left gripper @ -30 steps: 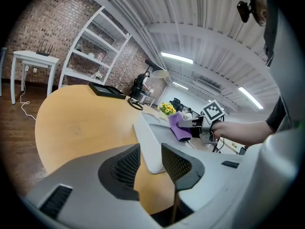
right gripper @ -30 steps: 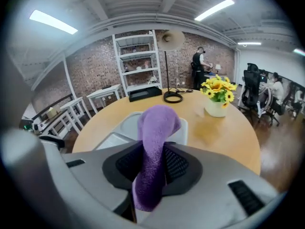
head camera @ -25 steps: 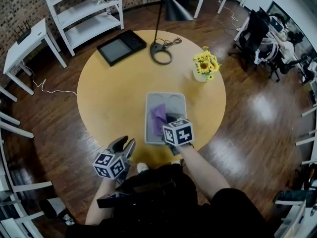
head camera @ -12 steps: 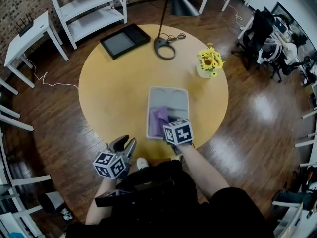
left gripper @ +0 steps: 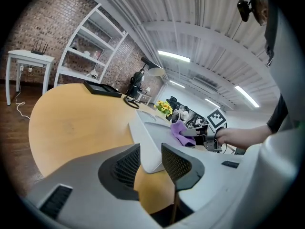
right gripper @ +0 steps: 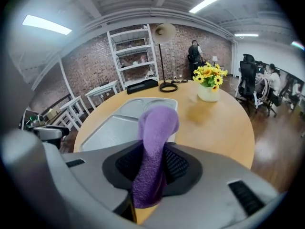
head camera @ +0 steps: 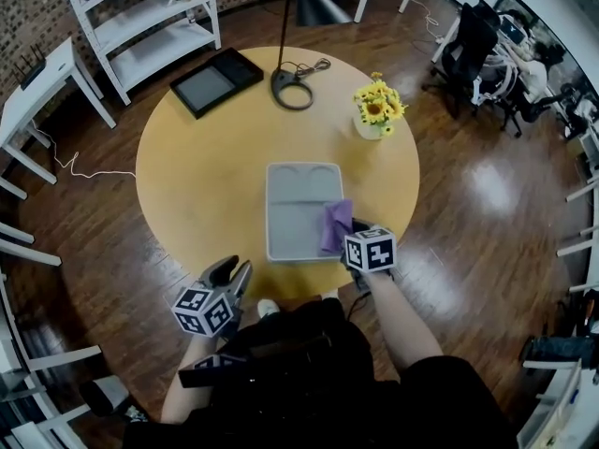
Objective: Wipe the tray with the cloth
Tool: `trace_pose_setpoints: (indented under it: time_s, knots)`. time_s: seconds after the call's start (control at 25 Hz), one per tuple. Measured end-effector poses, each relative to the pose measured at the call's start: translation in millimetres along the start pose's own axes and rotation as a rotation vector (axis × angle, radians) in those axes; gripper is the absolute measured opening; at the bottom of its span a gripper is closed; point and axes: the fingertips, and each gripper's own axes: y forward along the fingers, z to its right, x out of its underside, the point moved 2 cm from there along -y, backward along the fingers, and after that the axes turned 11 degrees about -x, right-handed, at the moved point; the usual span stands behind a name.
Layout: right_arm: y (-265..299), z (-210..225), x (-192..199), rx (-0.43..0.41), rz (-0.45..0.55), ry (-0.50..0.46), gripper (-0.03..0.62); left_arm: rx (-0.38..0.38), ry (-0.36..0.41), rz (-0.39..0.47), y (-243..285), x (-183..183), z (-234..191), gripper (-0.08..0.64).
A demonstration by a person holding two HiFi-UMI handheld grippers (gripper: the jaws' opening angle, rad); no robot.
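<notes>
Though the cloth (right gripper: 155, 128) hides the contact itself, my right hand-held gripper (right gripper: 152, 165) is clamped on it at the tray's (head camera: 290, 215) right edge. My left hand-held gripper (left gripper: 150, 159) stands apart, empty, at the surface's (head camera: 201, 171) near edge.

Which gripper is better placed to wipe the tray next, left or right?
Right. The right gripper is shut on the purple cloth at the edge of the tray; the left gripper is open, empty, short of the table.

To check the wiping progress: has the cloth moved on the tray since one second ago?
Yes. The cloth went from nearer the left side of the tray to its right edge.
</notes>
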Motion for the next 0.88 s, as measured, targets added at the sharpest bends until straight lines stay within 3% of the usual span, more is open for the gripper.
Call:
trace_pose_setpoints:
  time_s: [0.12, 0.2, 0.4, 0.52, 0.68, 0.88]
  knots:
    - [-1, -2, -2, 0.007, -0.018, -0.015, 0.103, 0.003, -0.002, 0.002, 0, -1, 2, 0.135]
    - [0, -14, -11, -0.04, -0.006, -0.003, 0.101, 0.0, -0.008, 0.009, -2, -2, 1, 0.134]
    - [14, -89, -45, -0.27, 0.053, 0.027, 0.101, -0.022, -0.032, 0.019, -8, 0, -6, 0.134]
    - [36, -139, -46, -0.378, 0.013, 0.021, 0.101, -0.035, -0.046, 0.019, -13, 2, -8, 0.133]
    - [69, -165, -16, -0.327, -0.14, -0.1, 0.102, -0.05, -0.052, 0.017, -18, 3, -10, 0.135]
    - [64, -159, -3, -0.275, -0.125, -0.23, 0.103, -0.047, -0.044, 0.008, -19, 3, -8, 0.133]
